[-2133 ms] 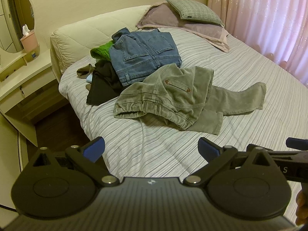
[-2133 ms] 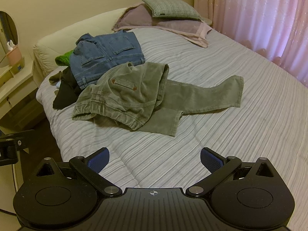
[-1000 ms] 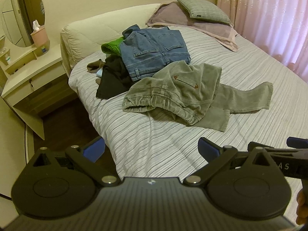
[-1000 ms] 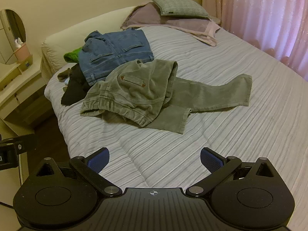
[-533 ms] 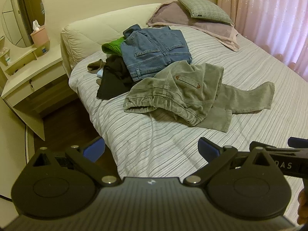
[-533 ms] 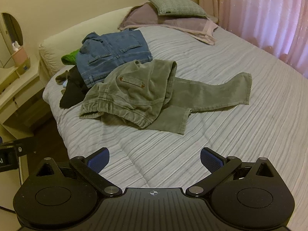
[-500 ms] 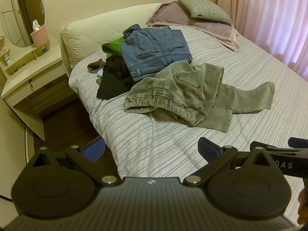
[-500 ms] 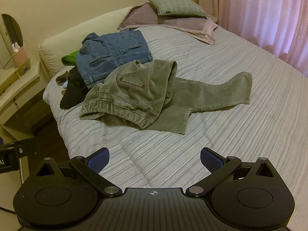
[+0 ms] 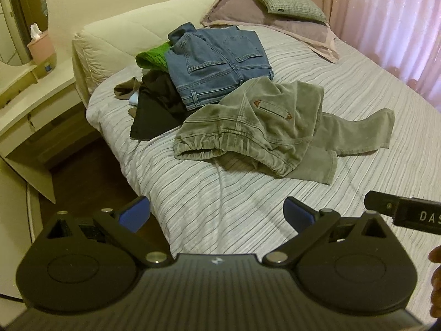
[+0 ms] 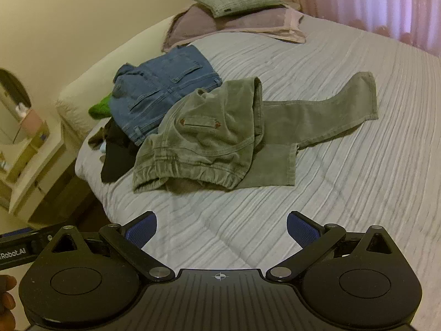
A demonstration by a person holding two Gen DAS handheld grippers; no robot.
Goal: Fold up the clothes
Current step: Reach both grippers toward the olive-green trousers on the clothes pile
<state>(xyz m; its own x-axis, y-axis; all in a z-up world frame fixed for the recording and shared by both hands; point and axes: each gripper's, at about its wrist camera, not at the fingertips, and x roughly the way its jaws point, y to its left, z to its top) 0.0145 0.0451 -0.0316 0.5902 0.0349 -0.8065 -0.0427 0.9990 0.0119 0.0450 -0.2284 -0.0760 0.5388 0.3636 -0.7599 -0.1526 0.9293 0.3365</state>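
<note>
Olive trousers [image 10: 209, 138] lie crumpled ahead of both wide-open, empty claws [image 9: 216, 216] [image 10: 222, 230].

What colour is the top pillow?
The top pillow is grey-green with a fine check, clearest in the left wrist view.

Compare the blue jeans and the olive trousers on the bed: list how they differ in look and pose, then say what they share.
The blue jeans are denim and lie compactly folded; the olive trousers are crumpled, with one leg stretched out across the bed. The jeans rest on a heap of other clothes, whereas the trousers lie mostly on the bedspread, nearer the grippers. Both show a back pocket, and no gripper touches either.
</note>
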